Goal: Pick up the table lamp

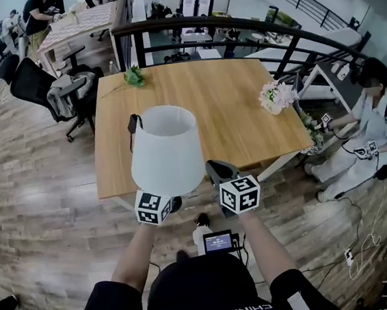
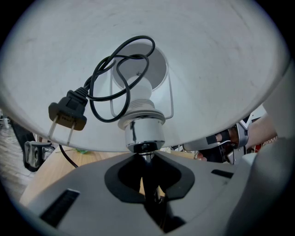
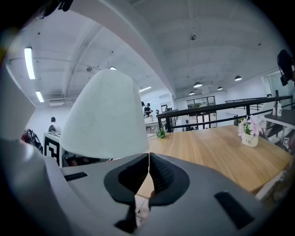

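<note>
The table lamp has a white shade and hangs in the air over the near edge of the wooden table. My left gripper is shut on the lamp's chrome stem just under the bulb socket. In the left gripper view the black cord and plug are looped inside the shade. In the head view the left gripper sits under the shade, its jaws hidden. My right gripper is shut with nothing in it, just right of the shade.
A small pot of pink flowers stands at the table's right edge, and a green sprig lies at its far left. A black railing runs behind the table. A seated person is at the right, and an office chair at the left.
</note>
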Demonstrator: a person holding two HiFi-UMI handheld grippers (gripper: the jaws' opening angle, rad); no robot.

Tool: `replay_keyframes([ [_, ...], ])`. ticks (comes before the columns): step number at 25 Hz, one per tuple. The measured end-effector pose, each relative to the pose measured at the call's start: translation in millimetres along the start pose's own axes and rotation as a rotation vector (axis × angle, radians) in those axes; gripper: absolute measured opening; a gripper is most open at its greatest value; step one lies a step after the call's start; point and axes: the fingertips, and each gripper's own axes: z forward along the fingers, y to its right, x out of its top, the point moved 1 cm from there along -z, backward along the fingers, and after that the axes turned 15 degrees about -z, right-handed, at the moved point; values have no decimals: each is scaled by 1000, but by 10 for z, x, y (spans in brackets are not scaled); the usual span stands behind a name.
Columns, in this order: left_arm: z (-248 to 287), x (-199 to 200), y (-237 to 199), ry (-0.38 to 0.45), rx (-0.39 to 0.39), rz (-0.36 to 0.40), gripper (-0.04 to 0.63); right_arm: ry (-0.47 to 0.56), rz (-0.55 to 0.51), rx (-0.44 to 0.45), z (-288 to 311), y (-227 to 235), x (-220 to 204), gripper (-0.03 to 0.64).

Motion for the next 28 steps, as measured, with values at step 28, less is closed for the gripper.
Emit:
replay_keyframes([
  [28,226,-480,1182,-30,50,-37,49,47,45,14,-937,685,-374,29],
])
